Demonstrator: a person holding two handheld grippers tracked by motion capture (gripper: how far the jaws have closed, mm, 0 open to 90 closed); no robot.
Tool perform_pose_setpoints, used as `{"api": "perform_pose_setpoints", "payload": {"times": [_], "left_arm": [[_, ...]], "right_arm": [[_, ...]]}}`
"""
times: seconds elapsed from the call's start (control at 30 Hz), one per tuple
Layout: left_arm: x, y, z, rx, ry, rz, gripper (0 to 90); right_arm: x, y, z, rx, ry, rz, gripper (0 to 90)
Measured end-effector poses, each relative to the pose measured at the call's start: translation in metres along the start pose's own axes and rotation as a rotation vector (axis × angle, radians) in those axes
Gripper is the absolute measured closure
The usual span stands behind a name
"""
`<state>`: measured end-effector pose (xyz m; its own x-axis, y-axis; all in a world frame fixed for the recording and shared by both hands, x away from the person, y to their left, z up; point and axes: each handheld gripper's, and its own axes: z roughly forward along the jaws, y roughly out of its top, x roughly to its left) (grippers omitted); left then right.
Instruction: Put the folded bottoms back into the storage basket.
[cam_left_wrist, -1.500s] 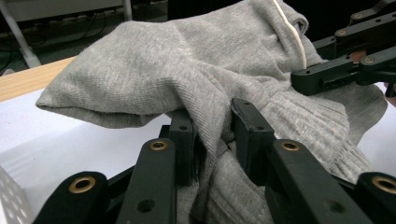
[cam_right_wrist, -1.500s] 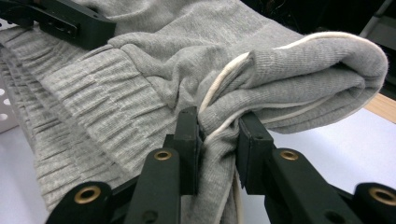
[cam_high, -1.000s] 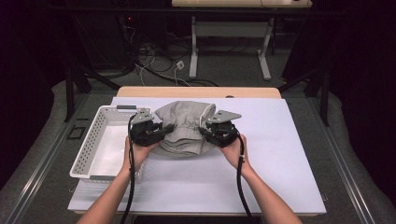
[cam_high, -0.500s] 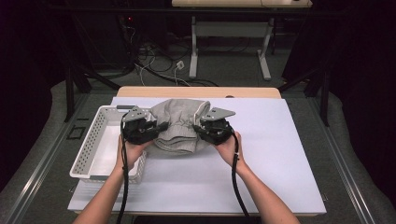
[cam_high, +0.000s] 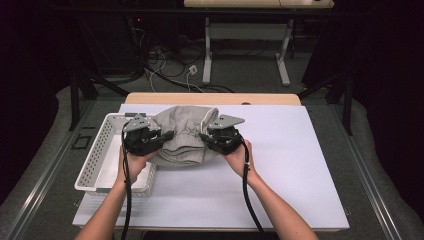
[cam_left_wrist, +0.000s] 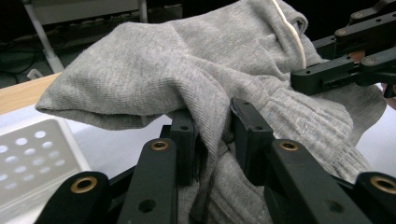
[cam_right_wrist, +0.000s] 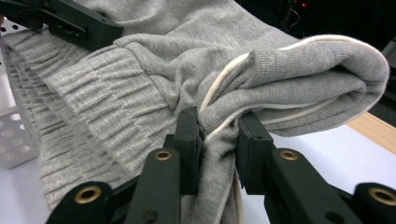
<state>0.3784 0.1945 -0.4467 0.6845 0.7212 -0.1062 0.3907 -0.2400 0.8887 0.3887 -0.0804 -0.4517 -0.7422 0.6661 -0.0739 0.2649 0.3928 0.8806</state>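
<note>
Both grippers are clamped on a folded grey garment; the left gripper (cam_high: 159, 139) pinches a bunch of its knit at the left side, the right gripper (cam_high: 207, 138) bites a folded edge with cream piping at the right; the grey garment (cam_high: 182, 135) is soft ribbed knit, bundled, with a gathered band toward the near side; it hangs between the two tools, above the white tabletop (cam_high: 280, 170), its left edge over the white perforated basket (cam_high: 97, 162).
</note>
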Motion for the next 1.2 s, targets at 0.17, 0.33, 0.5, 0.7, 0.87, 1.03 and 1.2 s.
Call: {"api": "perform_pose_setpoints", "payload": {"times": [0.17, 0.33, 0.5, 0.7, 0.87, 1.03, 1.2], "left_arm": [[0.003, 0.0, -0.008, -0.004, 0.009, 0.005, 72.3], [0.006, -0.001, -0.015, -0.008, 0.014, 0.004, 72.1], [0.009, -0.003, -0.021, -0.012, 0.023, -0.001, 72.2], [0.012, -0.005, -0.029, -0.019, 0.035, -0.003, 72.3], [0.015, -0.007, -0.035, -0.02, 0.05, -0.012, 72.3], [0.018, -0.009, -0.042, -0.02, 0.06, -0.019, 72.2], [0.022, -0.013, -0.046, -0.017, 0.07, -0.025, 72.2]], "right_arm": [[0.004, 0.005, 0.003, -0.004, 0.009, -0.01, 72.5], [0.009, 0.01, 0.006, -0.006, 0.019, -0.021, 72.5], [0.013, 0.013, 0.01, -0.005, 0.03, -0.027, 72.4], [0.018, 0.017, 0.015, -0.004, 0.042, -0.033, 72.3], [0.022, 0.02, 0.019, -0.009, 0.053, -0.035, 72.4], [0.027, 0.022, 0.025, -0.006, 0.067, -0.039, 72.4], [0.031, 0.024, 0.03, -0.003, 0.075, -0.048, 72.4]]}}
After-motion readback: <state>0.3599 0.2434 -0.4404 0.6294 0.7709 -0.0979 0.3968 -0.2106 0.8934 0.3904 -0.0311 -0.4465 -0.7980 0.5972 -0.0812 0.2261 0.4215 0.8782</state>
